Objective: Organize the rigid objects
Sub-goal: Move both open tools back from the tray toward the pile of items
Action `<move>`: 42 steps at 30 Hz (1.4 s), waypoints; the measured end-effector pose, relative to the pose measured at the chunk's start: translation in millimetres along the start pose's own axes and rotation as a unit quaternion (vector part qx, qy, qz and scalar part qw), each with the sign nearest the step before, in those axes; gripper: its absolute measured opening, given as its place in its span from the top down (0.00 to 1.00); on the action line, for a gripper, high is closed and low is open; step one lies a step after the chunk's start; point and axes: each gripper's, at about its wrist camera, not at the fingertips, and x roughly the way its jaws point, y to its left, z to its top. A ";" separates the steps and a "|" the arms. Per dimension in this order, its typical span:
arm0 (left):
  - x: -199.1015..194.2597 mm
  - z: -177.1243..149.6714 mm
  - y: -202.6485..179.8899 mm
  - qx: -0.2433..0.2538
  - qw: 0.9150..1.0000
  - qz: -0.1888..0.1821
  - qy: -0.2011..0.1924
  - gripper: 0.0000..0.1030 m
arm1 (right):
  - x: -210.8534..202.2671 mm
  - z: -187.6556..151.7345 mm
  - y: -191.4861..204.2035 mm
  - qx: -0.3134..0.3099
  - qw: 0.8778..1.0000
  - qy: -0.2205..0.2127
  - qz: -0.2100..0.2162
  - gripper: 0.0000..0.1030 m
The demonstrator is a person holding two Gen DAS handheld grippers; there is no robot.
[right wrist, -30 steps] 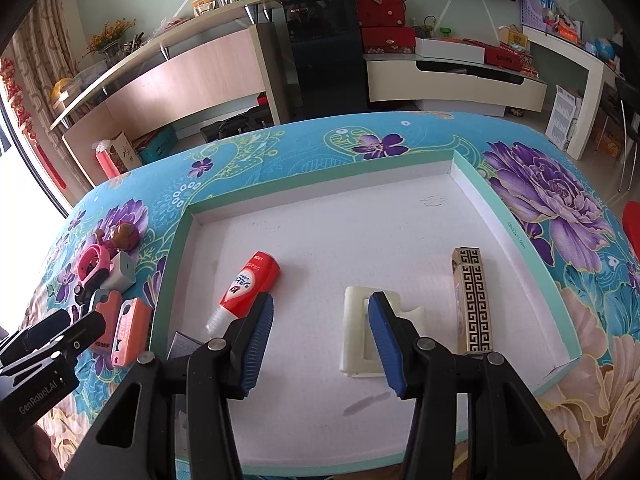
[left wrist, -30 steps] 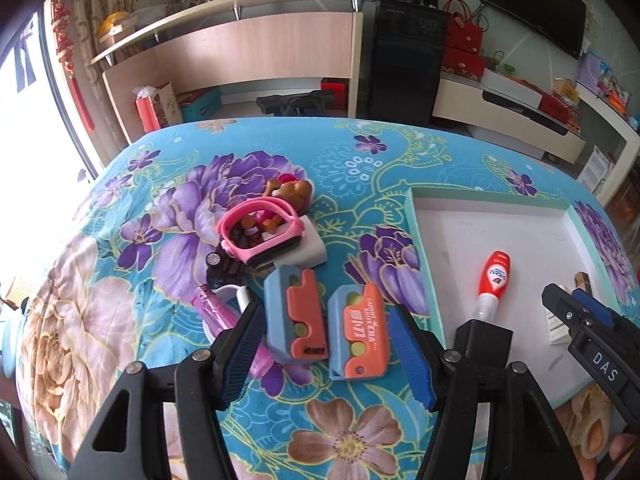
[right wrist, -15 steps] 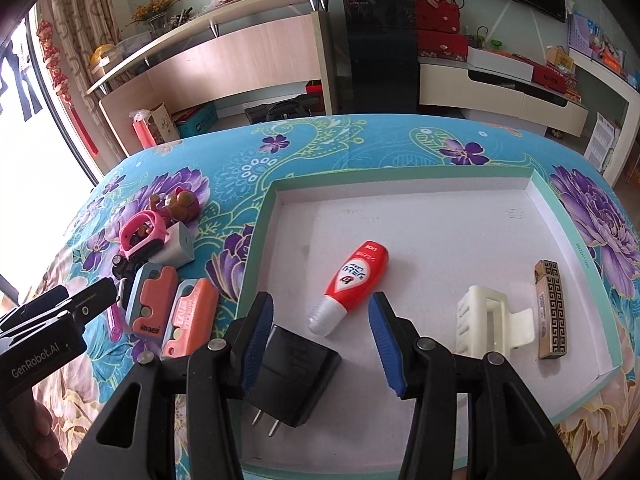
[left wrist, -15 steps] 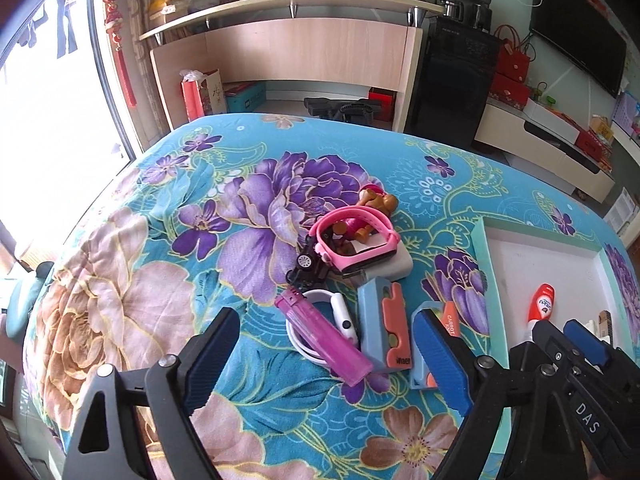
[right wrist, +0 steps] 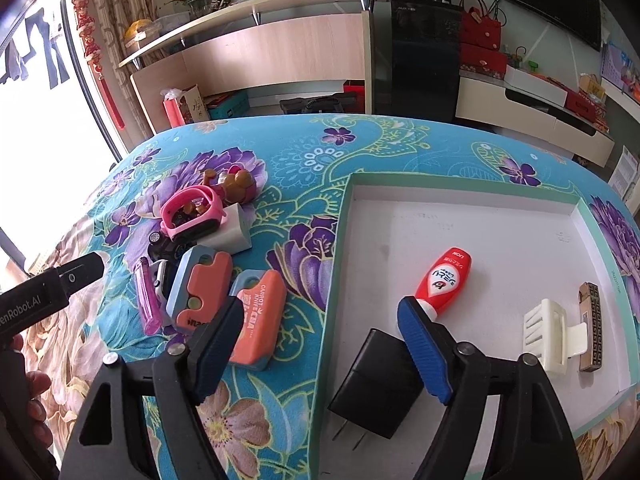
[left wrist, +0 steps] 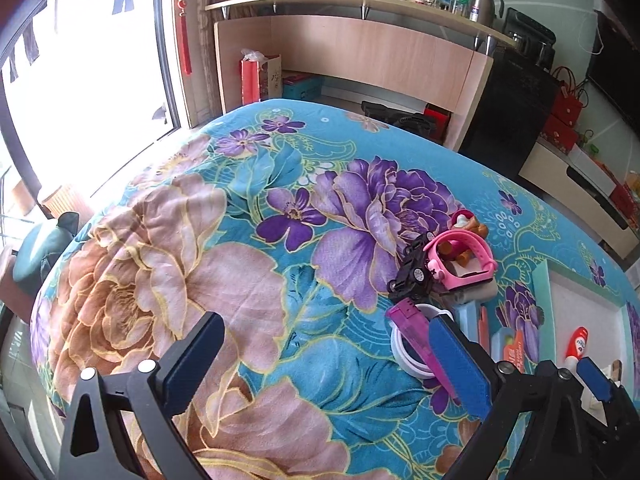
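A pile of small objects lies on the flowered cloth: a pink watch, a brown toy, a black toy car, a purple lighter, and two blue-orange box cutters. The white tray holds a red bottle, a black plug, a white clip and a patterned lighter. My left gripper is open and empty, left of the pile. My right gripper is open and empty over the tray's left rim.
The table is covered by a blue cloth with big purple and peach flowers. Beyond its far edge stand a wooden counter, a black cabinet and a low TV bench. A bright window is at the left.
My left gripper has swung left, away from the pile, and opened wider. My right gripper has moved left from the tray's middle to its left rim and opened wider.
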 end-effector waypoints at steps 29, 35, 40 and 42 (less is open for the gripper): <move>22.7 -3.5 -1.0 -0.013 0.997 -0.055 0.047 0.00 | 19.9 -3.4 43.2 -0.036 0.999 0.011 0.028 0.41; 34.0 -6.9 -15.3 -0.003 0.996 -0.070 0.062 0.00 | 25.2 -5.7 42.6 -0.036 0.999 0.019 0.029 0.47; 40.0 -10.1 -23.2 0.008 0.995 -0.066 0.069 0.00 | 27.9 -5.7 40.6 -0.030 0.999 0.022 0.029 0.49; 40.4 -10.3 -24.2 0.006 0.994 -0.076 0.072 0.06 | 28.7 -5.4 40.3 -0.028 0.999 0.023 0.030 0.50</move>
